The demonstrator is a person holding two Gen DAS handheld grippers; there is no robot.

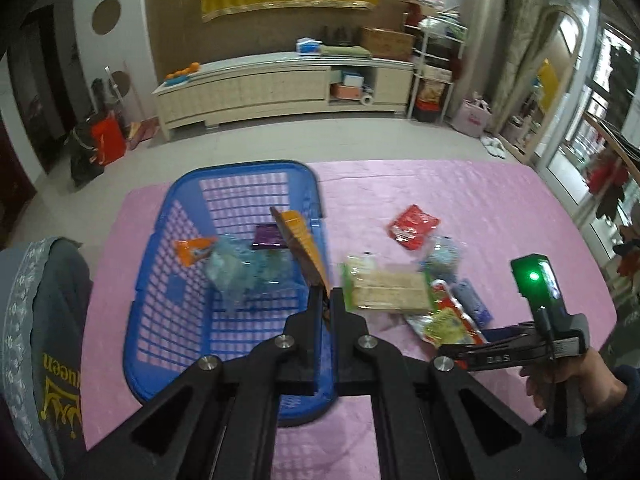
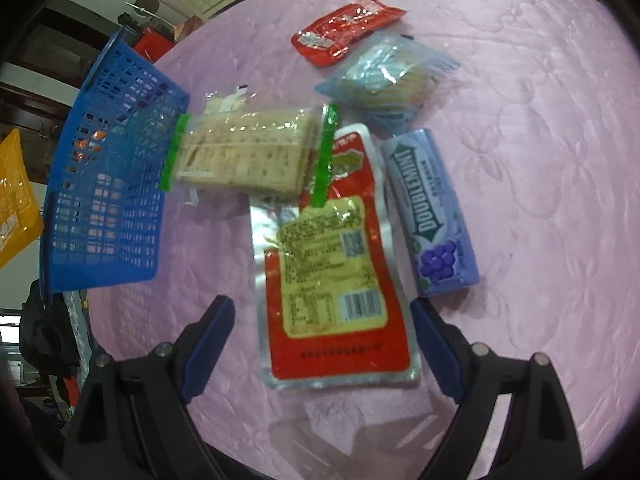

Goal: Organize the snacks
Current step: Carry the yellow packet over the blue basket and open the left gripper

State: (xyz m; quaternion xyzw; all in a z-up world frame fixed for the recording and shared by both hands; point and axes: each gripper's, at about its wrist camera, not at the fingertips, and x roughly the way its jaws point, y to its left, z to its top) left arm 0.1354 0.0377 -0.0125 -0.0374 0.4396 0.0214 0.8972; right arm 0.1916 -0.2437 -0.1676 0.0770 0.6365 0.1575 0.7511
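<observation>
Open pink tabletop (image 2: 540,128) right of the gum box (image 2: 432,216) and along the near edge (room to pass). Blocked at centre by the red pouch (image 2: 340,280), cracker pack (image 2: 244,152), blue-wrapped snack (image 2: 388,76). Walled off on the left by the blue basket (image 2: 108,184), partly filled.

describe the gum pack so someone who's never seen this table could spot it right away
On the pink tablecloth, look at the snack cluster right of the blue basket. The gum pack lies beside the large red and yellow pouch. It alone is a purple box, lettered DOUBLEMINT above grapes.
</observation>
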